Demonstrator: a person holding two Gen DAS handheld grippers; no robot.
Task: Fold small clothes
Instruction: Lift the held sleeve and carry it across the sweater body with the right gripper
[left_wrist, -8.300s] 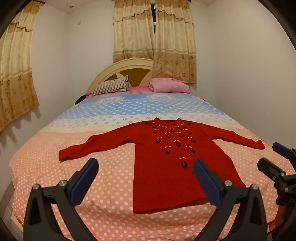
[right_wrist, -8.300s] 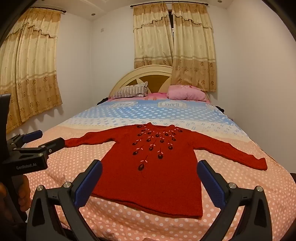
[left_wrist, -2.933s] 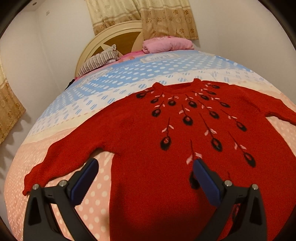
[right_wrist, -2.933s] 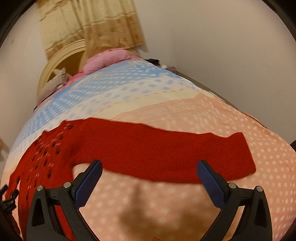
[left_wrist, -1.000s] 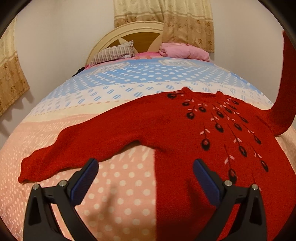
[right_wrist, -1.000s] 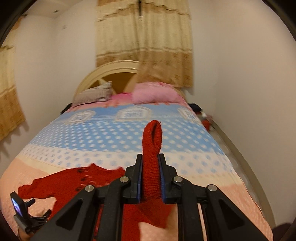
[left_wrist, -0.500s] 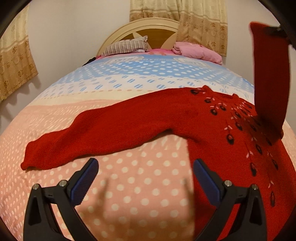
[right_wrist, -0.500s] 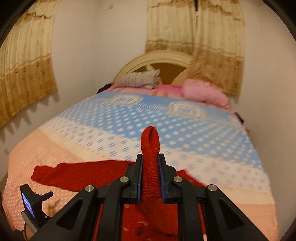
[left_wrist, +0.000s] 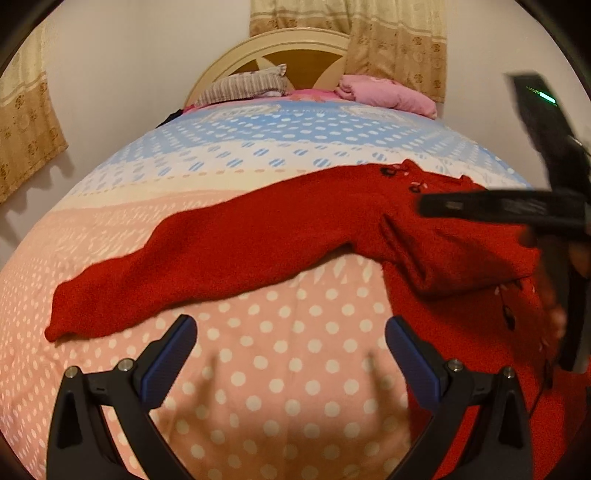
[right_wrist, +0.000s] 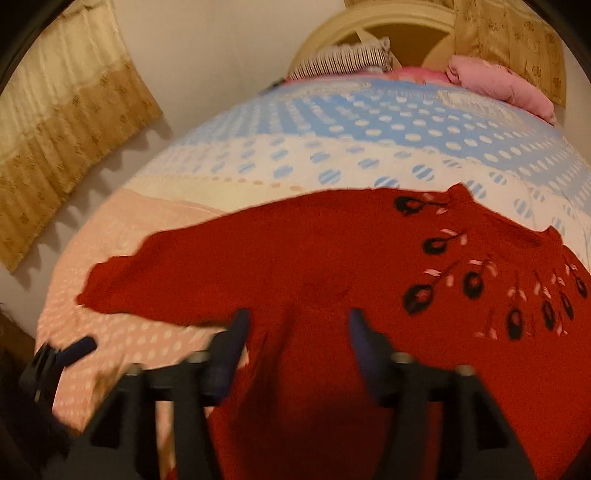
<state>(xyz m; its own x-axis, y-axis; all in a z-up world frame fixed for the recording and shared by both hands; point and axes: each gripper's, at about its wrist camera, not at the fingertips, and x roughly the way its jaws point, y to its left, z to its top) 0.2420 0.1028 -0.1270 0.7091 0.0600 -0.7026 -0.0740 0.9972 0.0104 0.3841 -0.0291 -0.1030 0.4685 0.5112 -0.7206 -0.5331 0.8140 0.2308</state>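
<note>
- A red sweater (left_wrist: 332, 229) lies flat on a dotted bed (left_wrist: 280, 354), filling the centre and right of both views.
- Its right sleeve (left_wrist: 454, 251) is now folded across the chest; half a second ago it hung pinched in the right gripper (right_wrist: 295, 332).
- That gripper has let go, its jaws partly apart and empty just over the sweater.
- The left gripper (left_wrist: 291, 347) hovers wide open and empty at lower centre, as before.
- Step in hand: sleeve folding. The left sleeve (left_wrist: 177, 273) stretches toward the left of the frame; the next move likely calls for pinching its cuff and carrying it across.
</note>
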